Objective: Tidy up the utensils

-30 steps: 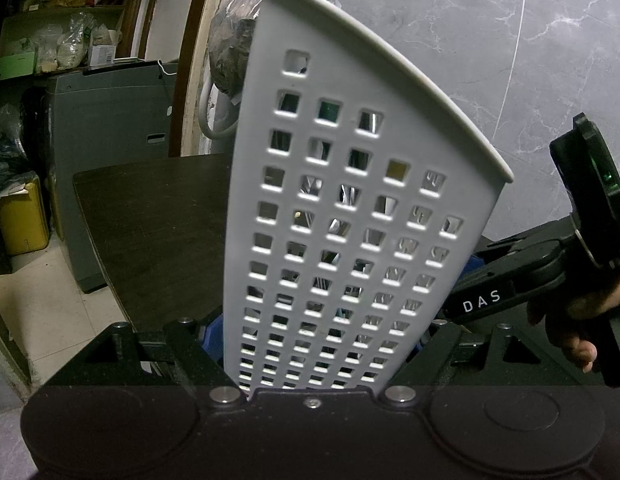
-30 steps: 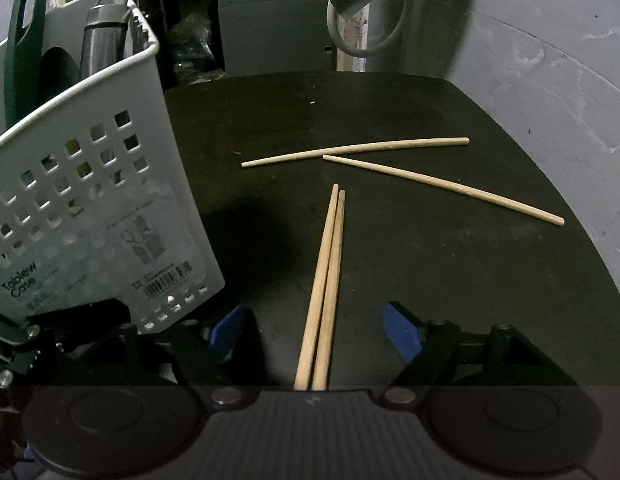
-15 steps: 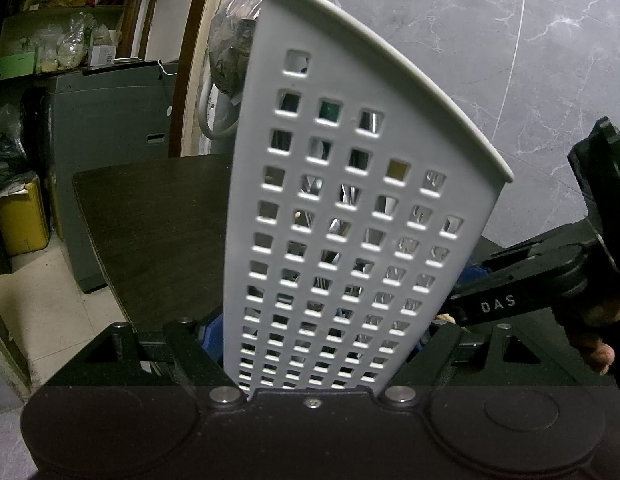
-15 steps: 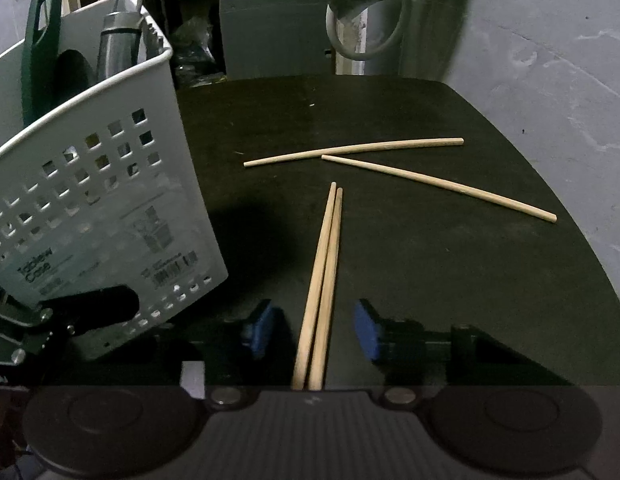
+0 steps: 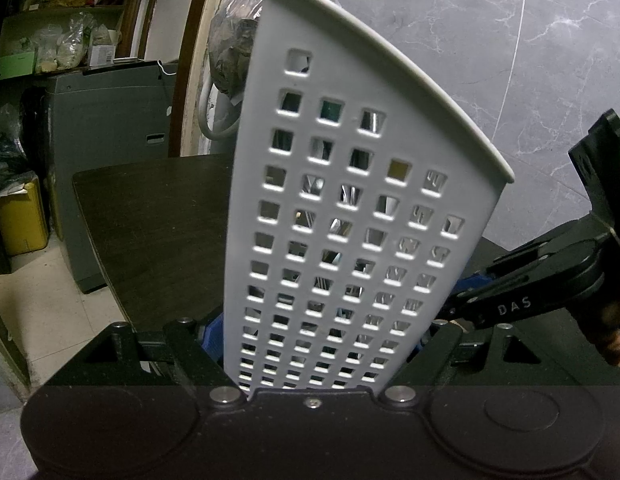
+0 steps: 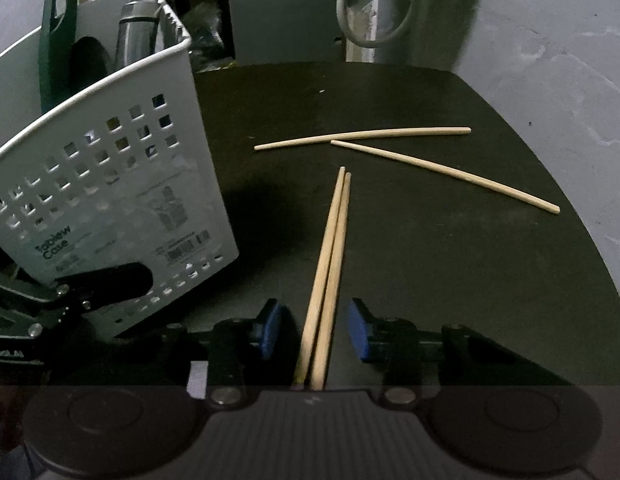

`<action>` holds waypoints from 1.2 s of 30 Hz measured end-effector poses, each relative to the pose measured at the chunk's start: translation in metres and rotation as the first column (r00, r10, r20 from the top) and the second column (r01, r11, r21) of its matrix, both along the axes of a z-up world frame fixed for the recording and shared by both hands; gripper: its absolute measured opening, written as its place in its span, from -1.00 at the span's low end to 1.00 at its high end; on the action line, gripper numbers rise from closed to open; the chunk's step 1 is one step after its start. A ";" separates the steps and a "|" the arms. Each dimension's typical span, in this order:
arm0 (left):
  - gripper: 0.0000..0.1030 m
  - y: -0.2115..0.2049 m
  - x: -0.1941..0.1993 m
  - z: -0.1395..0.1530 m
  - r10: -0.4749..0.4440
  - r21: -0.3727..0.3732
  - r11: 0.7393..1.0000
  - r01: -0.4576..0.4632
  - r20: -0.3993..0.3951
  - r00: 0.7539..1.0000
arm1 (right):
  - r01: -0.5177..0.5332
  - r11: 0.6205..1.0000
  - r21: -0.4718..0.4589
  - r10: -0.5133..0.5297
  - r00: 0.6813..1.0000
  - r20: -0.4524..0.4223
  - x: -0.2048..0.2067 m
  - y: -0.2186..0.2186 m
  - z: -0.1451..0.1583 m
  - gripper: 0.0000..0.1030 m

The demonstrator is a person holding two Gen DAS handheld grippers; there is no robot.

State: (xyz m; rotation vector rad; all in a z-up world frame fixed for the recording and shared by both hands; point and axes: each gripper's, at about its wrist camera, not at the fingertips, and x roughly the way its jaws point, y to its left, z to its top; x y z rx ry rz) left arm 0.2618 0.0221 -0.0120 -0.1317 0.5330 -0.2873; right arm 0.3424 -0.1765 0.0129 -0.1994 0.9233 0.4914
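Right wrist view: four chopsticks on the dark table (image 6: 449, 264). One pair of chopsticks (image 6: 329, 268) at lower centre, side by side, near ends cut off behind the housing. Two loose chopsticks (image 6: 389, 134) upper right, tips close together. Right gripper (image 6: 314, 330) spread, blue pads (image 6: 359, 334) flanking the pair, apparently not touching. White perforated utensil basket (image 6: 122, 184) at left, holding a green handle (image 6: 56, 36) and a steel handle (image 6: 136, 32); contents below the rim hard to make out. Left wrist view: basket fills centre frame, blocking most of the table. Left gripper (image 5: 313, 344) pinching the basket wall, pads mostly hidden.
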 end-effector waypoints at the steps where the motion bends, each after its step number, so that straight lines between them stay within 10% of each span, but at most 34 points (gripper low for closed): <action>1: 0.57 0.000 0.000 0.000 0.000 -0.001 1.000 0.000 -0.001 1.000 | -0.005 1.000 0.001 0.005 1.000 -0.008 0.001 0.000 0.000 -0.53; 12: 0.57 0.002 0.004 0.001 -0.003 -0.020 1.000 0.003 0.001 1.000 | -0.005 0.999 -0.044 0.000 0.994 -0.108 0.014 0.005 0.008 -0.75; 22: 0.57 0.004 0.000 -0.001 0.000 -0.019 1.000 0.000 0.000 1.000 | 0.121 0.972 0.200 -0.085 0.980 -0.181 0.019 -0.034 0.002 -0.75; 29: 0.58 0.004 0.000 -0.001 -0.001 -0.017 1.000 0.001 0.002 1.000 | 0.212 0.885 0.414 -0.124 0.965 -0.230 0.020 -0.065 -0.017 -0.74; 36: 0.57 0.004 0.001 -0.001 0.000 -0.011 1.000 0.000 0.002 1.000 | 0.305 0.722 0.621 -0.133 0.942 -0.309 0.020 -0.097 -0.049 -0.74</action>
